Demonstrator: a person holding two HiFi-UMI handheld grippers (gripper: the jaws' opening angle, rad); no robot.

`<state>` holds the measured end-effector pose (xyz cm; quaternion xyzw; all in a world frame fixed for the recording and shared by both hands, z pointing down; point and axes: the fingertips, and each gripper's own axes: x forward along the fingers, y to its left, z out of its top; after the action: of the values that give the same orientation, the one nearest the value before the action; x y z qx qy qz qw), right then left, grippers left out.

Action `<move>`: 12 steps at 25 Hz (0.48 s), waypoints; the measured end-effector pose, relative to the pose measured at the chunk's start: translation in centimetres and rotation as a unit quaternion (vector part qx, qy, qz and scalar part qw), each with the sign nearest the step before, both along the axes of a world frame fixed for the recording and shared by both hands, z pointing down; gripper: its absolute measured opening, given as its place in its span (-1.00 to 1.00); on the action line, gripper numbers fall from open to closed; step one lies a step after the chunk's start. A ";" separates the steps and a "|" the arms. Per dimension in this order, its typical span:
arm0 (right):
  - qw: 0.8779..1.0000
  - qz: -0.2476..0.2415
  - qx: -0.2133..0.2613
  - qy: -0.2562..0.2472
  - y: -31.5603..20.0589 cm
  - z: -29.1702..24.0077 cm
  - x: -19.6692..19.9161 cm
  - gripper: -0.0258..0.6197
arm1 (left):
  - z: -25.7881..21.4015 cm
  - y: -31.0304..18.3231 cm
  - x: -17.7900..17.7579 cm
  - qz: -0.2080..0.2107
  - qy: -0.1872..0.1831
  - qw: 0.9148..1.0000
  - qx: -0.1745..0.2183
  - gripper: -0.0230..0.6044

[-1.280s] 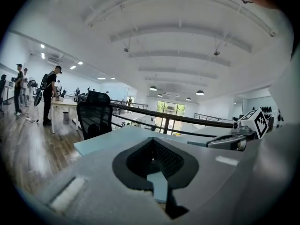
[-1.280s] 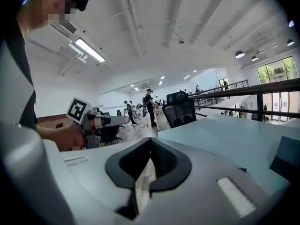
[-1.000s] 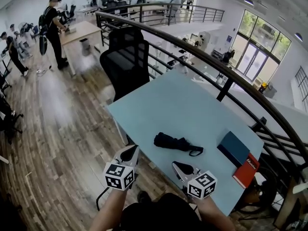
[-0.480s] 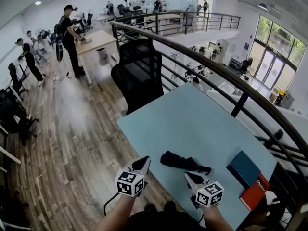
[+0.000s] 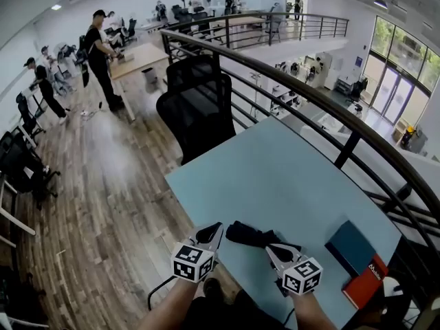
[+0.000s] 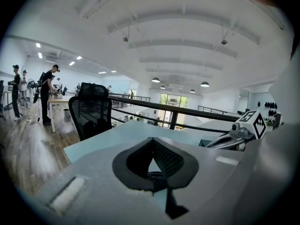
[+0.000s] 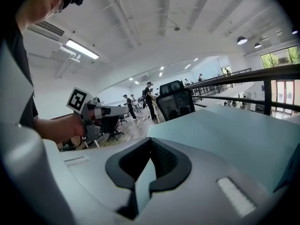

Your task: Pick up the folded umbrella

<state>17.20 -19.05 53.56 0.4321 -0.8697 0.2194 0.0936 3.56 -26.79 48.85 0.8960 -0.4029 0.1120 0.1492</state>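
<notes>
1. Left gripper [image 5: 214,229] and right gripper [image 5: 270,248] hover at the near edge of the table [image 5: 275,184], jaws together on both, holding nothing.
2. The folded umbrella [image 5: 251,234] lies on the table between them, just beyond the tips.
3. Risk: arriving with jaws unopened would shove it away instead of gripping.

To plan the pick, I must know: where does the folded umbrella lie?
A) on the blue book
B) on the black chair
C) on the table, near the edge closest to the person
C: the head view shows the folded umbrella on the table near that edge, apart from the blue book.
</notes>
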 end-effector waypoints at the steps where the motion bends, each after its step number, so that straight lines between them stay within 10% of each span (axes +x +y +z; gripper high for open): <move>1: 1.000 0.003 0.000 0.001 -0.5 0.0 0.1 -0.92 | 0.2 -0.4 0.1 0.003 -0.001 1.000 -0.001 -0.91; 12: 0.996 -0.026 -0.013 0.079 -4.3 2.0 -2.0 -0.92 | 3.3 -2.8 -2.3 0.011 0.001 1.000 -0.018 -0.91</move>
<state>15.21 -23.34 55.57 0.4240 -0.8675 0.1934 0.1736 1.28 -29.64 52.13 0.8975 -0.3912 0.1199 0.1644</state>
